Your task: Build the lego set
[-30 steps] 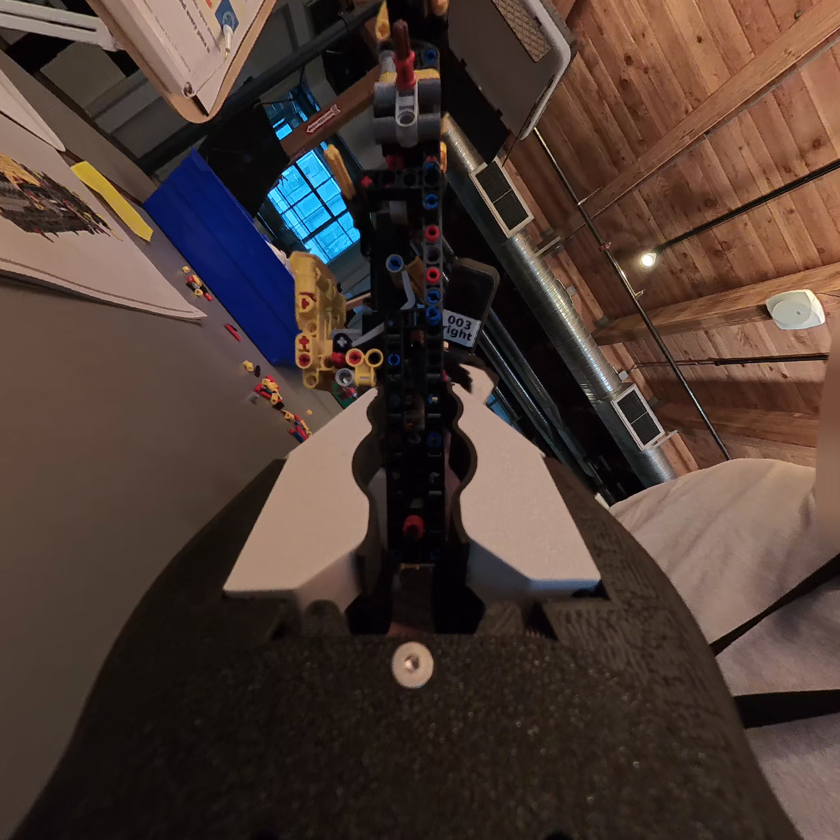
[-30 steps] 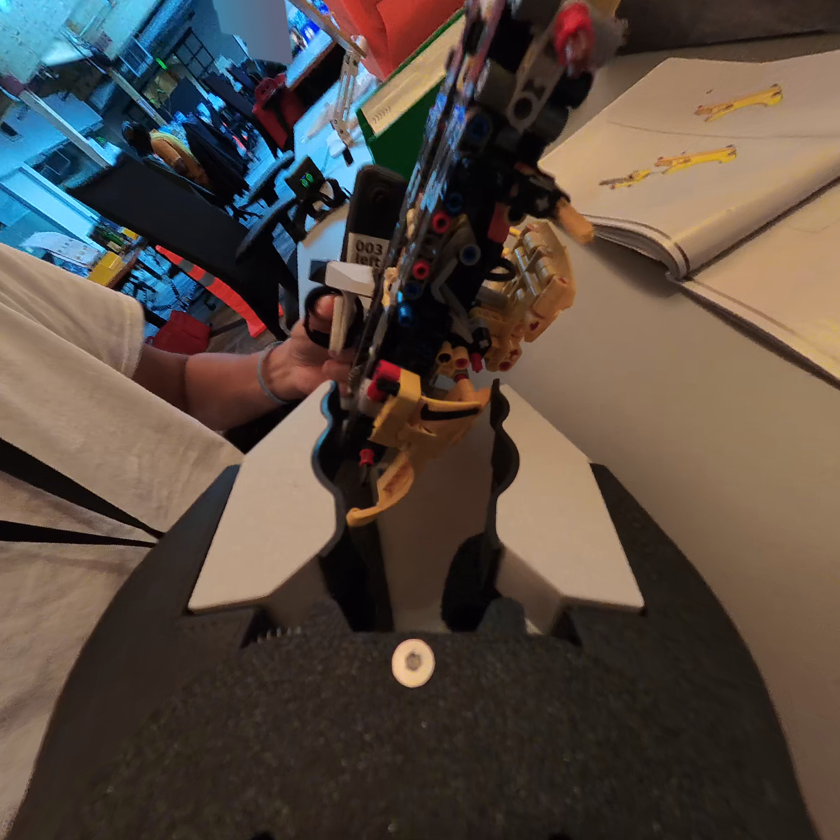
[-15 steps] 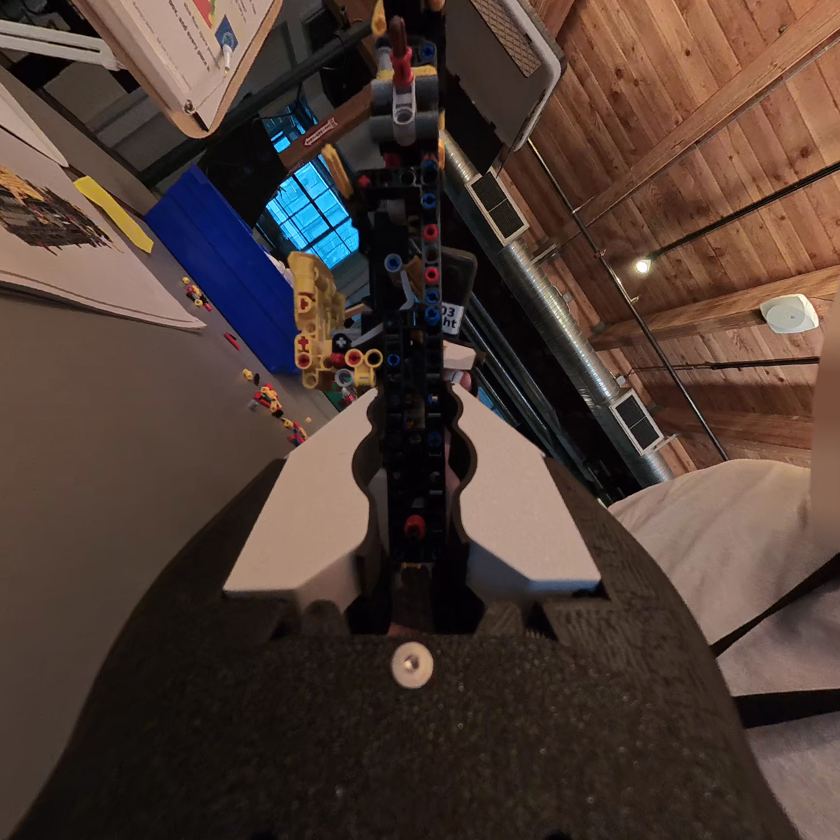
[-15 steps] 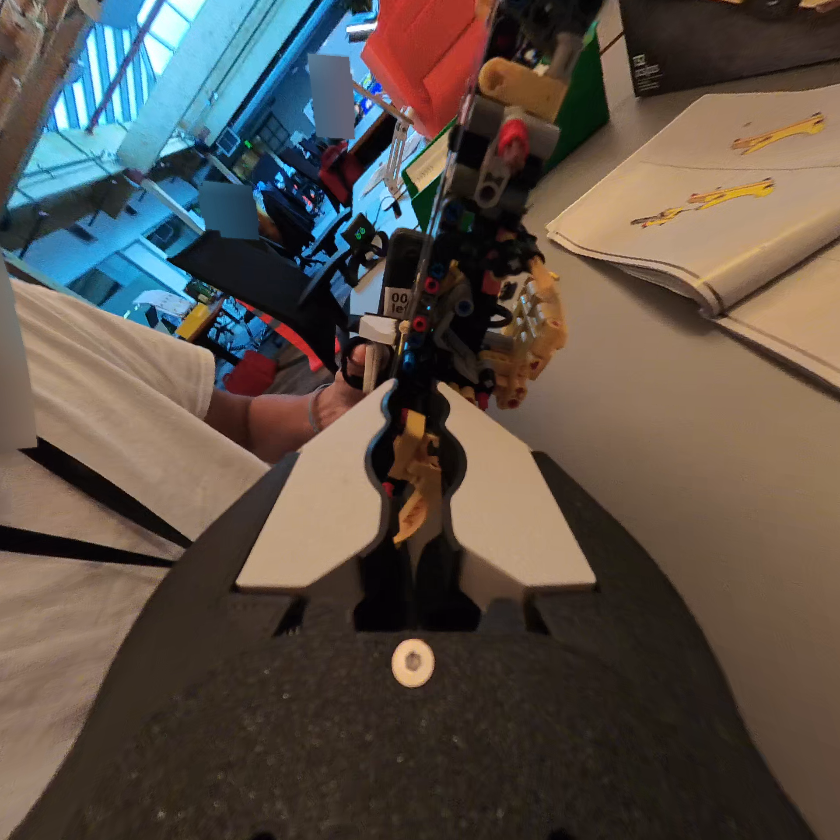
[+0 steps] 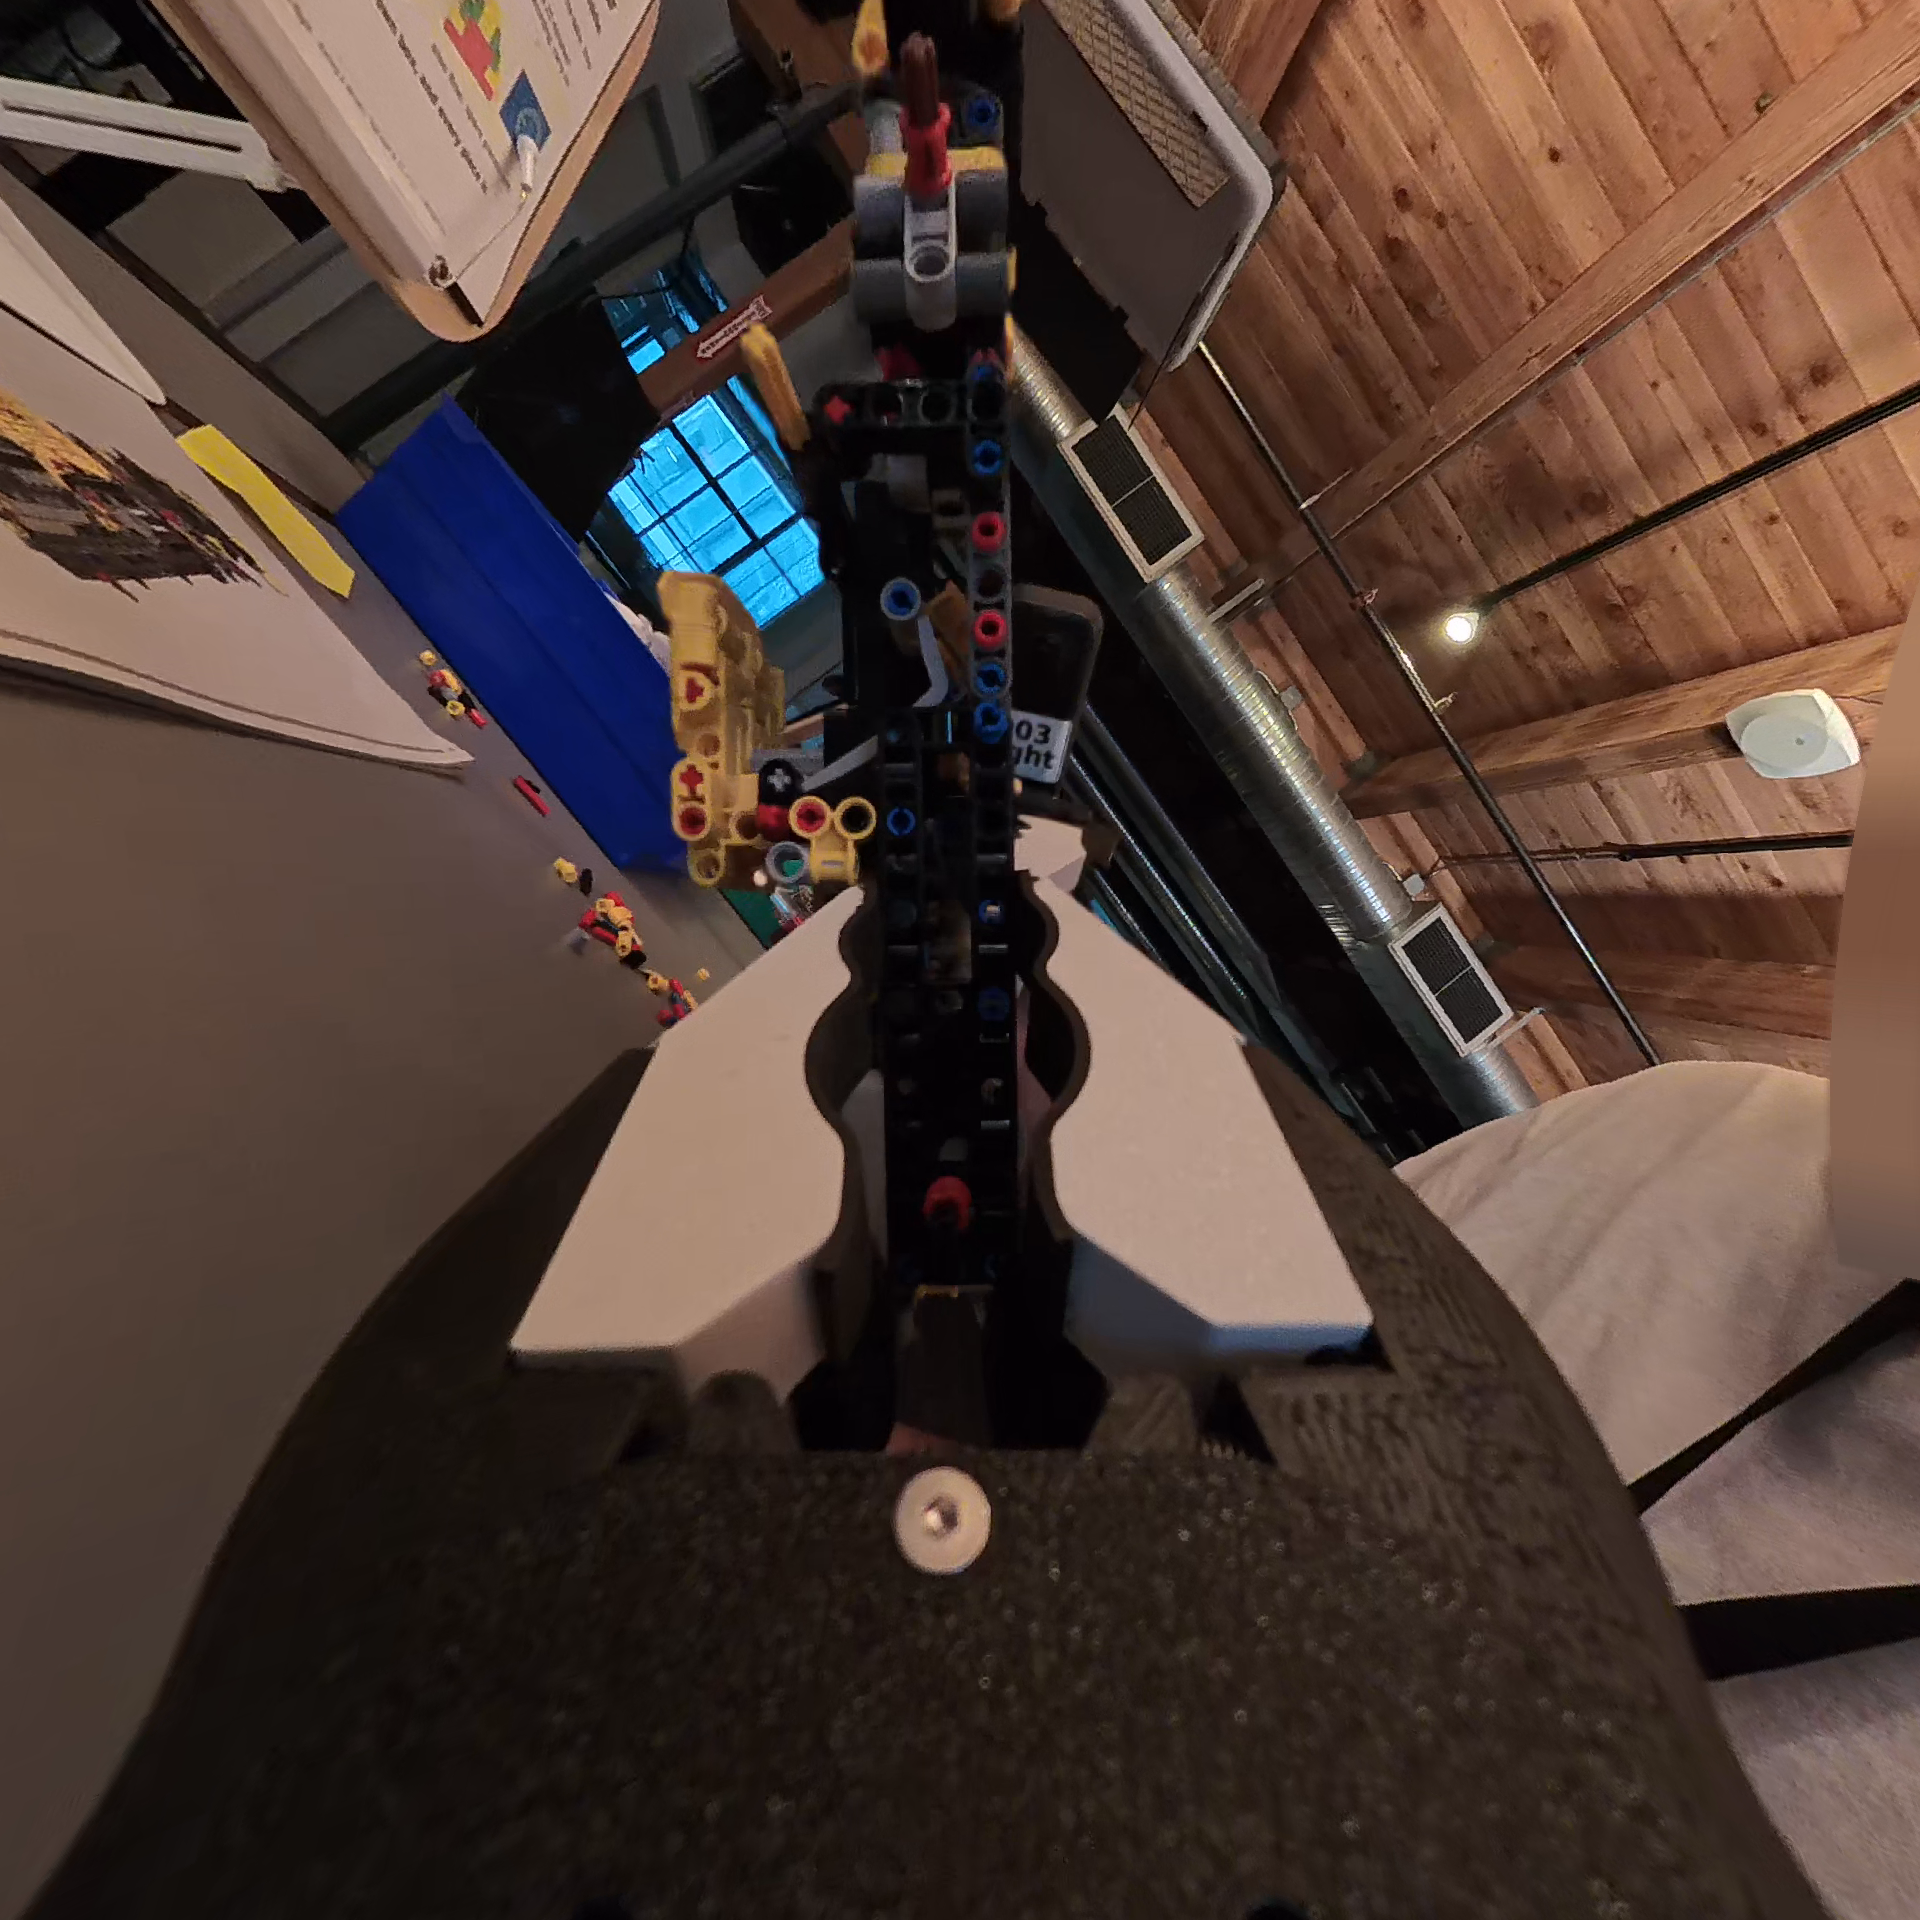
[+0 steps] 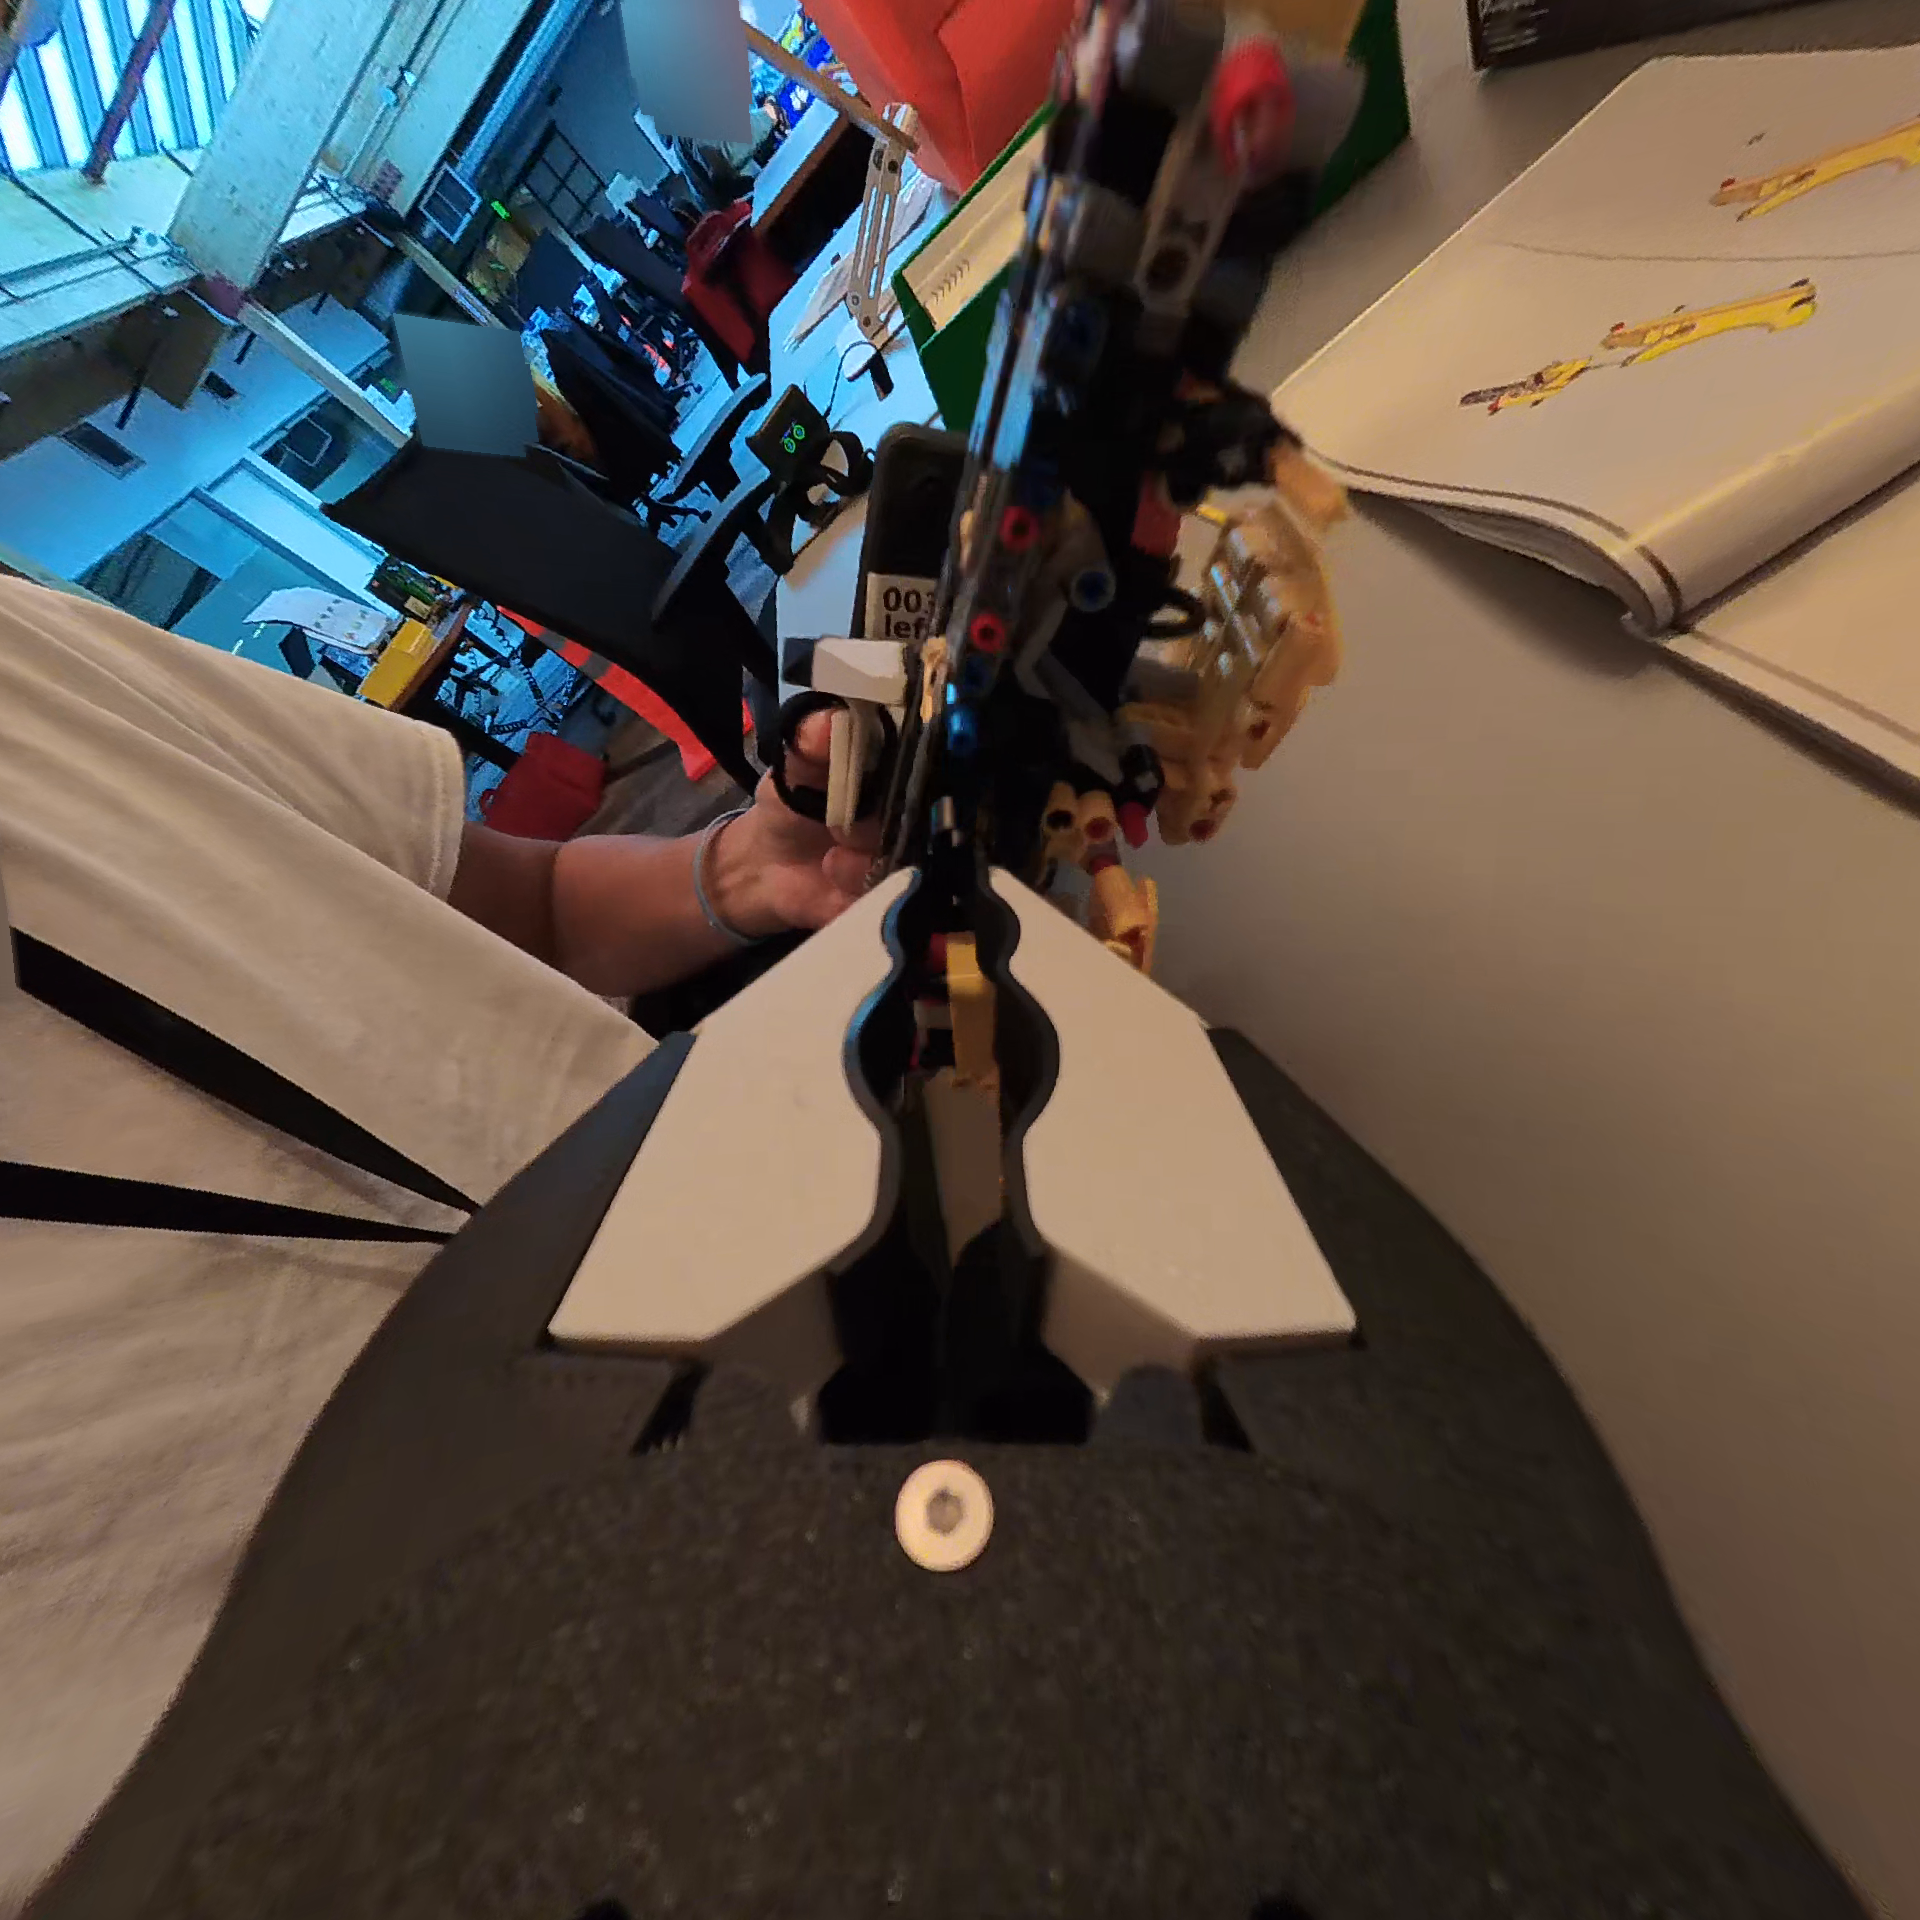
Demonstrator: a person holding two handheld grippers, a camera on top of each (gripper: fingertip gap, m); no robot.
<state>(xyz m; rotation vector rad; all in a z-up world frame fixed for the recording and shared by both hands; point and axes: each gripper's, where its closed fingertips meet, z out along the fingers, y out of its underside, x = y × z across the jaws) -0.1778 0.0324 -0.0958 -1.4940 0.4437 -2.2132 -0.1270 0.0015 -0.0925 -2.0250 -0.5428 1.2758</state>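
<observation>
The model (image 5: 940,644) is well along: a long black beam frame studded with blue and red pins, a yellow block (image 5: 727,727) fixed to one side and a grey-and-red joint (image 5: 928,223) at its far end; yet loose parts (image 5: 613,925) lie scattered on the table (image 5: 208,1039) and the manual (image 6: 1621,416) lies open, so I judge much building is left; the model is held in the air between both tools, clear of the table; the left gripper (image 5: 948,940) has its fingers narrowed onto the black frame, which runs straight out between them; the right gripper (image 6: 951,925) has its fingers drawn close around a yellow piece (image 6: 971,1003) at the model's near end, seemingly pinching it, perhaps to seat it; from the right view the left gripper sits across the model, a hand (image 6: 790,862) on its handle with the forearm reaching in from the person's side; the two tools face each other from opposite sides of the model, both tipped well off level, the left view looking up toward the wooden ceiling (image 5: 1558,312)
</observation>
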